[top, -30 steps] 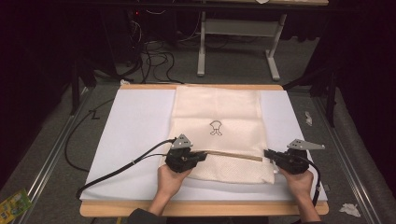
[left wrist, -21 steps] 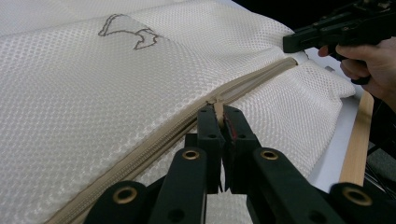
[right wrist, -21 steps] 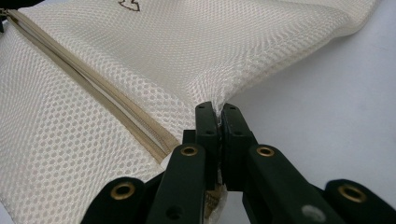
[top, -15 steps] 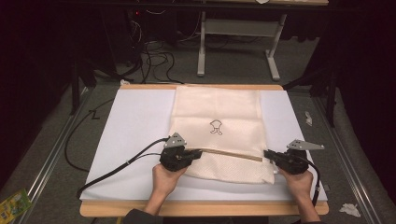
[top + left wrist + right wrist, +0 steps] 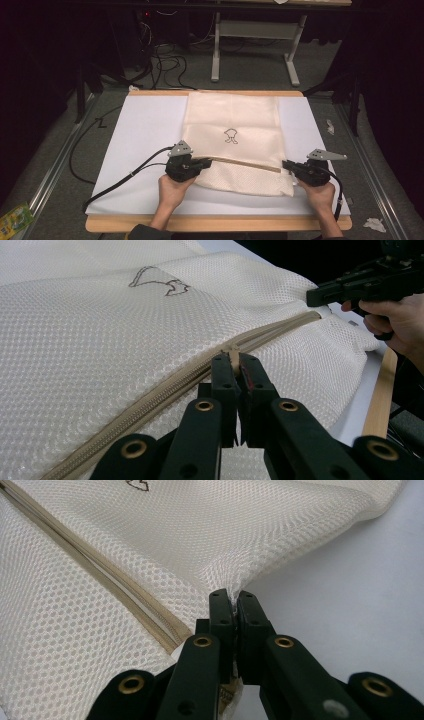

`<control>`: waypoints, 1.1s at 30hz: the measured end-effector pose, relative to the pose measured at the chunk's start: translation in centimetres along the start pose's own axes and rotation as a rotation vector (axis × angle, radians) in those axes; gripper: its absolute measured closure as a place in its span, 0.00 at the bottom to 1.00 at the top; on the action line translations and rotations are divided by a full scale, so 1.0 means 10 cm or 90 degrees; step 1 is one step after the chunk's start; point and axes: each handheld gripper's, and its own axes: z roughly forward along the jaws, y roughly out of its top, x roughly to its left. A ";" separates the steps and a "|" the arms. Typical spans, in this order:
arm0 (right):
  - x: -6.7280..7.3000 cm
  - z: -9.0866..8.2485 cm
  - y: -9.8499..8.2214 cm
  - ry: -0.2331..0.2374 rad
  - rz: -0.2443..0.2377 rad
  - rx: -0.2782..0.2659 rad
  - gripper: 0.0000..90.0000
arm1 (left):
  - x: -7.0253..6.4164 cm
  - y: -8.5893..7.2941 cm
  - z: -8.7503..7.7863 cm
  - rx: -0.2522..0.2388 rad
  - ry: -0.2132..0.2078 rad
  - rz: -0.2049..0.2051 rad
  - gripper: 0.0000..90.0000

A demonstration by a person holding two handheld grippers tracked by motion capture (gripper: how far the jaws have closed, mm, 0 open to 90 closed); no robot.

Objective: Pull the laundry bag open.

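Note:
A cream mesh bag with a small dark drawing lies flat on the white sheet. A tan zipper runs across its near part. My left gripper is at the zipper's left end. In the left gripper view the left gripper is shut on the zipper pull. My right gripper is at the bag's right edge. In the right gripper view the right gripper pinches the mesh edge just beside the zipper's end. The bag is lifted slightly and taut between the two grippers.
A white sheet covers the wooden table. Black cables trail left from the left gripper across the sheet. Behind the table stand a metal frame and floor cables. Scraps of litter lie on the floor.
My left gripper has shifted slightly to the left along the zipper line with the pull in it. The right gripper has stayed put.

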 end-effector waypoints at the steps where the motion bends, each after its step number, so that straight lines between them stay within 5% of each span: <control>1: 0.01 0.00 0.00 0.000 0.002 0.001 0.98 | 0.00 0.00 0.00 0.001 0.001 0.000 0.97; 20: 0.02 -0.02 0.01 0.001 0.000 -0.027 0.98 | 0.00 -0.03 -0.01 0.018 0.018 0.011 0.97; 33: 0.04 -0.05 0.05 0.000 -0.005 -0.035 0.98 | 0.05 -0.11 -0.04 0.026 0.035 -0.007 0.97</control>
